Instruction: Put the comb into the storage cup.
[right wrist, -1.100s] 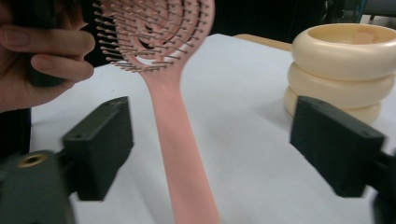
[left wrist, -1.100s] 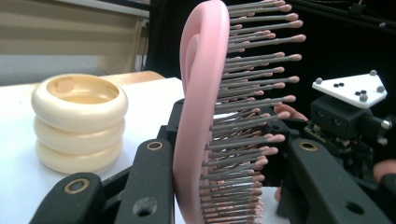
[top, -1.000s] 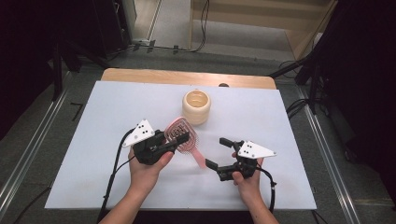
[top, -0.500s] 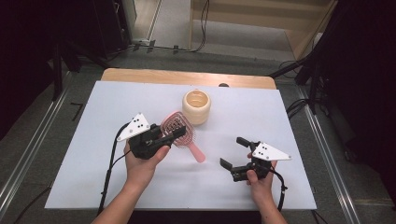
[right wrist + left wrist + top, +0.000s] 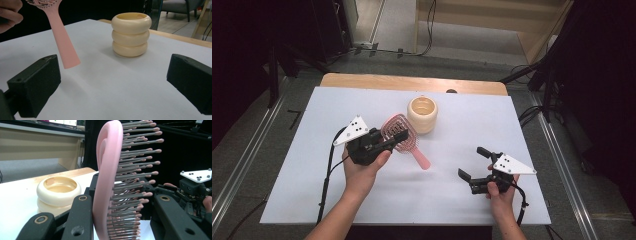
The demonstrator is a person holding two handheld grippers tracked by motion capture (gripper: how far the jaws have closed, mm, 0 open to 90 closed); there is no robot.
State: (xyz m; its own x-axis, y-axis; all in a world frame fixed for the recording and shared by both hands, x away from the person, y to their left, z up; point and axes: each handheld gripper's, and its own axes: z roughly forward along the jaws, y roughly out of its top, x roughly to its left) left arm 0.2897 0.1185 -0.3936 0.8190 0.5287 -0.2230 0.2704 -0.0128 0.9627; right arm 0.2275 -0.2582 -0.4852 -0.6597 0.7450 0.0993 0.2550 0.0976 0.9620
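My left gripper (image 5: 398,136) pinches the pink hairbrush (image 5: 398,131) by its head, bristles (image 5: 135,182) out to one side, handle (image 5: 62,42) hanging free above the white table (image 5: 452,195), just beside the cream ribbed cup (image 5: 422,113). My right gripper (image 5: 471,164) sits well apart, jaws spread and empty. I'd guess the brush goes into the cup: tip it handle-down, centre it over the rim, lower gently. I read no writing anywhere.
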